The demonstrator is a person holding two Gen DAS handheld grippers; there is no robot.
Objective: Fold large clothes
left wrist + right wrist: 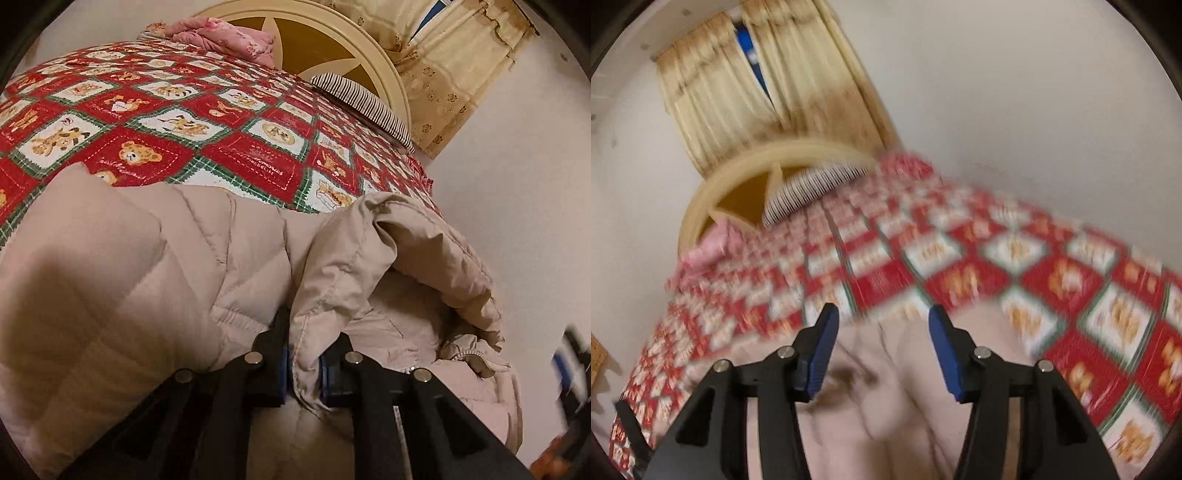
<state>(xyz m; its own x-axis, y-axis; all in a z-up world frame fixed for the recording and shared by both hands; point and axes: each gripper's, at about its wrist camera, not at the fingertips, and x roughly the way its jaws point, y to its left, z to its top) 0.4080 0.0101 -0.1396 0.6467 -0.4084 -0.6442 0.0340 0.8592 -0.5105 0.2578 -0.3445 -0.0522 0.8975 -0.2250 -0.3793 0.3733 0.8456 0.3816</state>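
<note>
Left jaws (303,363) are clamped on a fold of the beige puffer jacket (155,266); the fabric edge runs up between the blue pads (282,373) and they press it from both sides. Right jaws (882,350) are released, standing apart with nothing between them, only the jacket (886,387) lying below. No earlier view to compare against.

Jacket sits on the bed, at the near end of the red, white and green teddy-bear quilt (177,122). From my left camera its quilted body spreads to the left and centre; a bunched section with an elastic cuff (476,354) is heaped to the right of my grip, folded over on itself. A dark shadow falls across the lower-left panel.

Right camera is heavily motion-blurred, so detail there is poor. It shows the pale jacket under and ahead of the open fingers (823,350), with a dark smudge on it that I can't identify.

Far end of the bed: cream round headboard (332,22) with a brown star panel, striped pillow (365,107) leaning against it, pink crumpled cloth (221,37) beside that. Yellowish curtain (454,74) hangs past the headboard, white wall (1015,92) alongside the bed.
</note>
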